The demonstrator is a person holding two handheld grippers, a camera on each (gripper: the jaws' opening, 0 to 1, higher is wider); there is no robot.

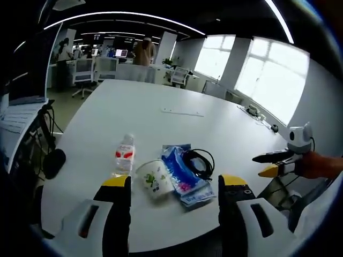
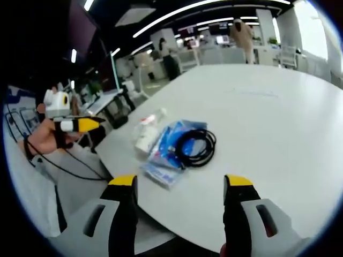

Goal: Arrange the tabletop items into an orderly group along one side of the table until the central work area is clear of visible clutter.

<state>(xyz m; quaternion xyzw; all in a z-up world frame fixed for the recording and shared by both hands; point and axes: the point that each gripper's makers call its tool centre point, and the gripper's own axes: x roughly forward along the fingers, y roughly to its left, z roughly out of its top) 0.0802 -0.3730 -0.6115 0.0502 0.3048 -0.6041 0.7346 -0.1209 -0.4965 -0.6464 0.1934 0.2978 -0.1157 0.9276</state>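
Note:
On the white table (image 1: 177,134) lies a small cluster near the front edge. A clear water bottle (image 1: 125,154) with a red label lies on its side. Beside it a white paper cup (image 1: 155,179) is tipped over. Blue-and-white packets (image 1: 185,174) lie stacked to its right, with a coiled black cable (image 1: 201,162) against them. My left gripper (image 1: 174,184) stands open just short of the cup. In the right gripper view the cable (image 2: 194,146), packets (image 2: 166,152) and bottle (image 2: 148,130) lie ahead of my open right gripper (image 2: 179,184). The right gripper (image 1: 278,160) also shows at the table's right edge.
A thin white strip (image 1: 182,112) lies mid-table. Small dark items (image 1: 256,112) sit at the far right edge. A black mouse-like object (image 1: 53,162) hangs off the left side beside cables. Office chairs, desks and people (image 1: 143,51) stand beyond the table. A hand (image 2: 40,140) holds the left gripper (image 2: 75,125).

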